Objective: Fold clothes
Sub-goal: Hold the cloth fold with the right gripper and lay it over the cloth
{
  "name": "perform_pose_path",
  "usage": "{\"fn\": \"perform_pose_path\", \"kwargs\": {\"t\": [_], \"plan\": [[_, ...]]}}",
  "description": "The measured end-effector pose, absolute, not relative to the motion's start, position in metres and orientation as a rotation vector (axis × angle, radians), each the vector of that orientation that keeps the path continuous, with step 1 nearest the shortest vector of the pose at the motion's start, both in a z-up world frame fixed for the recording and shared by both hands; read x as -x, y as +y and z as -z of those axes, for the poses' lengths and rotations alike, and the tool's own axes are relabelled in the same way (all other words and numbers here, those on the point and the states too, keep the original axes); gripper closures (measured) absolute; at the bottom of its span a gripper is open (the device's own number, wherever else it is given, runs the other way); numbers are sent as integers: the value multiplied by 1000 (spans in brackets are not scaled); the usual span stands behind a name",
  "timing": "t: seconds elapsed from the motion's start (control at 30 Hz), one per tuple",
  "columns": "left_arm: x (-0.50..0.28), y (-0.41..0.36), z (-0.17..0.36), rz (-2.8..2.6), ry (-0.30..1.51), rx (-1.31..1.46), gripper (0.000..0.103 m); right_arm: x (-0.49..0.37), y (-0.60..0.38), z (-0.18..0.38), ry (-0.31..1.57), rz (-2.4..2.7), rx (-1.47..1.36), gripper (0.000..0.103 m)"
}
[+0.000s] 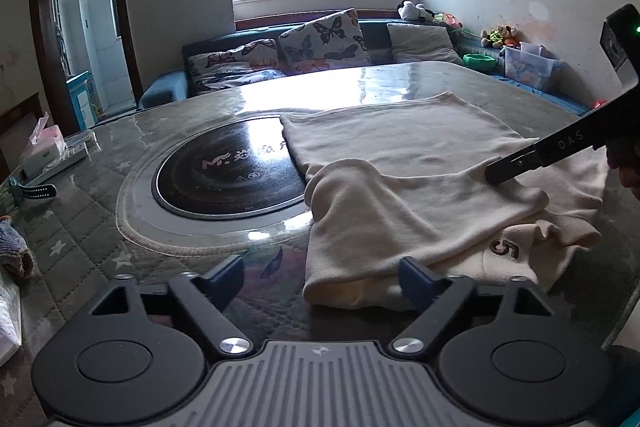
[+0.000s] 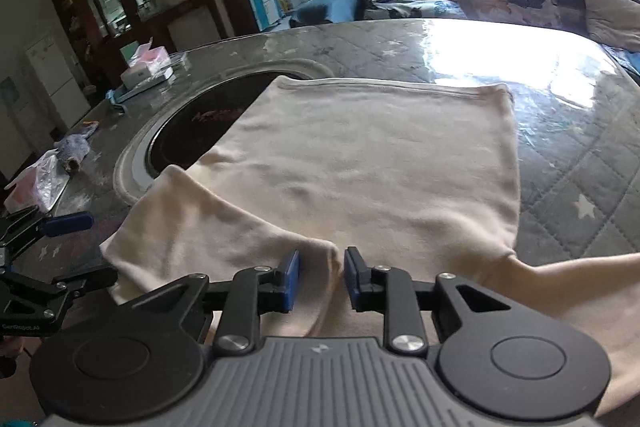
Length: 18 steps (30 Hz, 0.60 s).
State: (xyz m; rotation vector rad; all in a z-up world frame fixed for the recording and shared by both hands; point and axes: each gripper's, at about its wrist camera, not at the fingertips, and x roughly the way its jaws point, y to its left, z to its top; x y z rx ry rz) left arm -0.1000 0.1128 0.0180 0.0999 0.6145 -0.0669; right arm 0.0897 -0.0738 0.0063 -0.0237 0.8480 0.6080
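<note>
2 hand-held grippers [image 1: 322, 277] [image 2: 322, 279] at cream garment [image 2: 372, 163]

The cream garment [image 2: 360, 163] runs off the lower right edge, its near part hidden behind the right gripper [image 2: 322, 279].

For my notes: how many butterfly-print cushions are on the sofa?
2: a flat butterfly-print cushion at the blue sofa's left, an upright butterfly-print cushion beside it; others may be hidden.

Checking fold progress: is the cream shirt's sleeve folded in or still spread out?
Folded in: the cream shirt's sleeve lies across the body of the shirt, which is otherwise flat on the table.
</note>
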Motion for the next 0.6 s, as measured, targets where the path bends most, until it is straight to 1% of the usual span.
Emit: {"fn": "perform_pose_path", "kwargs": {"t": [0.1,0.13,0.2,0.47,0.6], "plan": [[99,112,-17,68,615,-99,10,-87,-71,-10,829,-617,43,95],[99,112,-16,69,617,-99,7,-85,-71,-12,820,-617,49,95],[99,112,-15,70,619,-103,5,-82,-70,-18,793,-619,66,96],[101,112,-17,67,604,-106,5,-68,-68,-54,663,-609,123,97],[99,109,-15,69,603,-134,8,-65,-71,-70,626,-591,137,97]]}}
